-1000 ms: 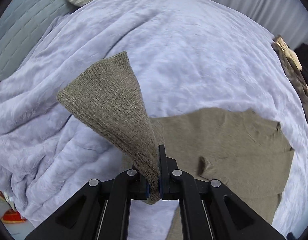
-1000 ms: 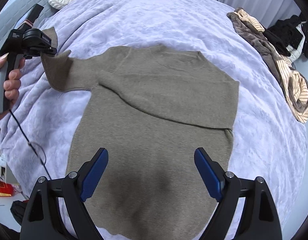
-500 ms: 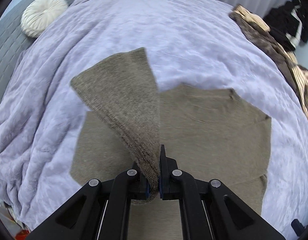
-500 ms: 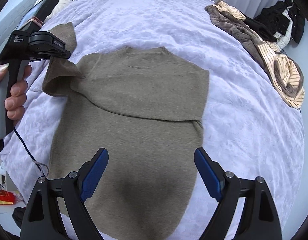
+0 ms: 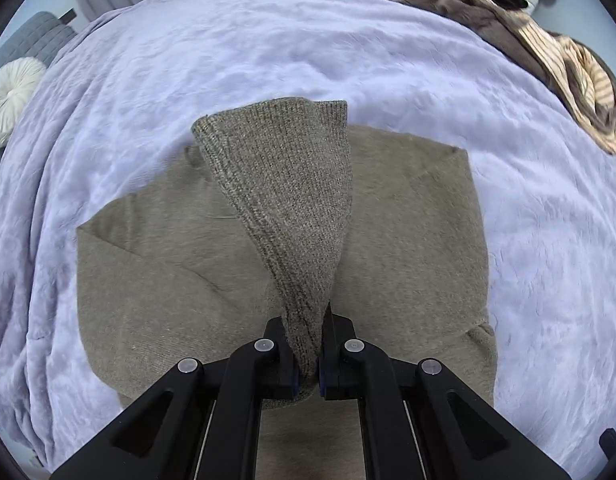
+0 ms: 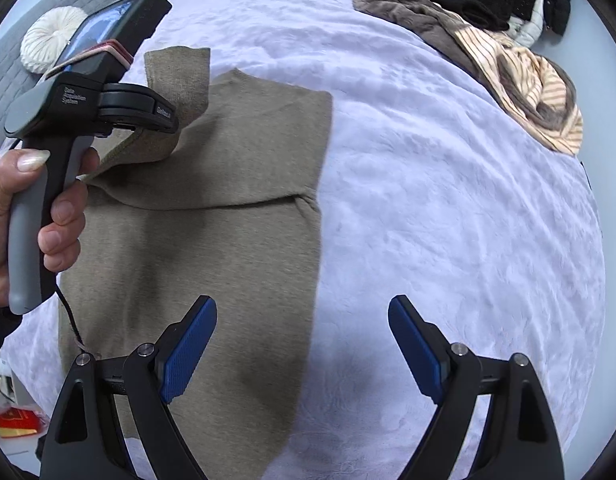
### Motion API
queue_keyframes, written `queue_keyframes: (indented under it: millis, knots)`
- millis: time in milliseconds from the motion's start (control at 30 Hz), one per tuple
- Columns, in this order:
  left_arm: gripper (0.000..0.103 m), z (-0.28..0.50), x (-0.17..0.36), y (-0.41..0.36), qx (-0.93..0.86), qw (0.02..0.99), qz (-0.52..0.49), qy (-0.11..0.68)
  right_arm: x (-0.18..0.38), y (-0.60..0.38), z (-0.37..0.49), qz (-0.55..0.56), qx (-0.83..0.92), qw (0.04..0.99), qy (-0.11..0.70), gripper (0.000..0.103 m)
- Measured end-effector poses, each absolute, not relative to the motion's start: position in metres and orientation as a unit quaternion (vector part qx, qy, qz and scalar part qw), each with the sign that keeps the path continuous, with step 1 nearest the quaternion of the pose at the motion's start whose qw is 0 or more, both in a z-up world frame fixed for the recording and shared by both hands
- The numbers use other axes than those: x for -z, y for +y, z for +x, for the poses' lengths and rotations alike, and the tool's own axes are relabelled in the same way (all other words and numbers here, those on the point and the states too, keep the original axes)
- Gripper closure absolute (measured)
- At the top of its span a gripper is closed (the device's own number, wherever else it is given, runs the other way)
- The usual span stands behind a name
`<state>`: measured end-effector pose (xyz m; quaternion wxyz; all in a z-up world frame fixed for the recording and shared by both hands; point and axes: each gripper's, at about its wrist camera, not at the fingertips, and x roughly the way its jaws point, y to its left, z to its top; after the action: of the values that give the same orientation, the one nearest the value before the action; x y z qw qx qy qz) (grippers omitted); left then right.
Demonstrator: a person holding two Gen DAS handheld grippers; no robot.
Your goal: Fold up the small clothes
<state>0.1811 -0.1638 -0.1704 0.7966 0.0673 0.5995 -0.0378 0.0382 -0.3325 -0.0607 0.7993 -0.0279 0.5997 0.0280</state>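
An olive-brown knit sweater (image 6: pixel 228 200) lies flat on a lavender bedspread (image 6: pixel 447 200), its right sleeve folded across the chest. My left gripper (image 5: pixel 308 360) is shut on the cuff of the left sleeve (image 5: pixel 292 200) and holds it raised over the sweater's body (image 5: pixel 407 240). It also shows in the right wrist view (image 6: pixel 170 118), hand-held, with the sleeve (image 6: pixel 180 76) hanging from it. My right gripper (image 6: pixel 302 356) is open and empty, hovering above the sweater's lower right edge.
A pile of other clothes, brown, striped and black (image 6: pixel 487 40), lies at the bed's far right and shows in the left wrist view (image 5: pixel 547 52) too. A round white cushion (image 6: pixel 48 40) sits at the far left by a grey headboard. A red object (image 6: pixel 16 420) lies on the floor.
My left gripper has carried the sleeve rightward, from beside the sweater to over its chest. My right gripper has shifted right, toward the sweater's right edge, still open.
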Motion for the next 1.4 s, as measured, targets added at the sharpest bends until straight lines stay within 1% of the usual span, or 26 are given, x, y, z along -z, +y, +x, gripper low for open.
queue_keyframes:
  millis: [167,300,500,633,733,867,933,1000,1067,1133,1200,1233,1267,1300,1333,1400]
  knots:
    - [0.096,0.178,0.192,-0.184,0.052,0.79,0.089,0.604,0.071,-0.352,0.037,-0.011,-0.021,0.795,0.606,0.013]
    - [0.096,0.177,0.205,-0.185,0.058,0.784,0.078,0.613,0.079,-0.358,0.039,-0.005,-0.02,0.793,0.609,0.013]
    - [0.096,0.176,0.217,-0.186,0.071,0.784,0.066,0.613,0.089,-0.36,0.046,-0.004,-0.022,0.79,0.613,0.013]
    - [0.095,0.177,0.227,-0.188,0.061,0.775,0.064,0.626,0.093,-0.361,0.049,-0.005,-0.021,0.788,0.615,0.013]
    - [0.095,0.174,0.223,-0.186,0.065,0.766,0.054,0.637,0.093,-0.365,0.052,0.006,-0.026,0.79,0.612,0.013]
    - [0.095,0.164,0.203,-0.158,0.112,0.751,-0.016,0.65,0.093,-0.373,0.06,0.07,-0.053,0.791,0.605,0.013]
    - [0.095,0.158,0.203,-0.149,0.13,0.743,-0.019,0.657,0.096,-0.377,0.07,0.122,-0.072,0.785,0.603,0.013]
    - [0.095,0.154,0.21,-0.145,0.137,0.738,-0.002,0.661,0.105,-0.379,0.082,0.183,-0.101,0.77,0.603,0.012]
    - [0.095,0.157,0.226,-0.145,0.148,0.721,-0.011,0.677,0.121,-0.378,0.096,0.229,-0.12,0.749,0.61,0.012]
    - [0.095,0.161,0.237,-0.146,0.159,0.705,-0.028,0.69,0.136,-0.371,0.107,0.247,-0.123,0.731,0.625,0.012]
    - [0.095,0.158,0.238,-0.147,0.169,0.706,-0.036,0.686,0.147,-0.365,0.116,0.264,-0.129,0.716,0.634,0.012]
    - [0.079,0.156,0.238,-0.147,0.173,0.707,-0.041,0.685,0.15,-0.362,0.119,0.273,-0.135,0.71,0.635,0.012]
    - [0.065,0.155,0.238,-0.146,0.18,0.709,-0.055,0.68,0.152,-0.357,0.122,0.281,-0.143,0.706,0.634,0.012]
    - [0.058,0.153,0.237,-0.141,0.177,0.721,-0.07,0.666,0.154,-0.354,0.123,0.287,-0.149,0.704,0.633,0.013]
    - [0.059,0.151,0.24,-0.136,0.167,0.734,-0.085,0.652,0.157,-0.351,0.125,0.292,-0.148,0.701,0.633,0.012]
    - [0.059,0.152,0.247,-0.124,0.163,0.729,-0.135,0.651,0.167,-0.347,0.132,0.296,-0.143,0.693,0.641,0.012]
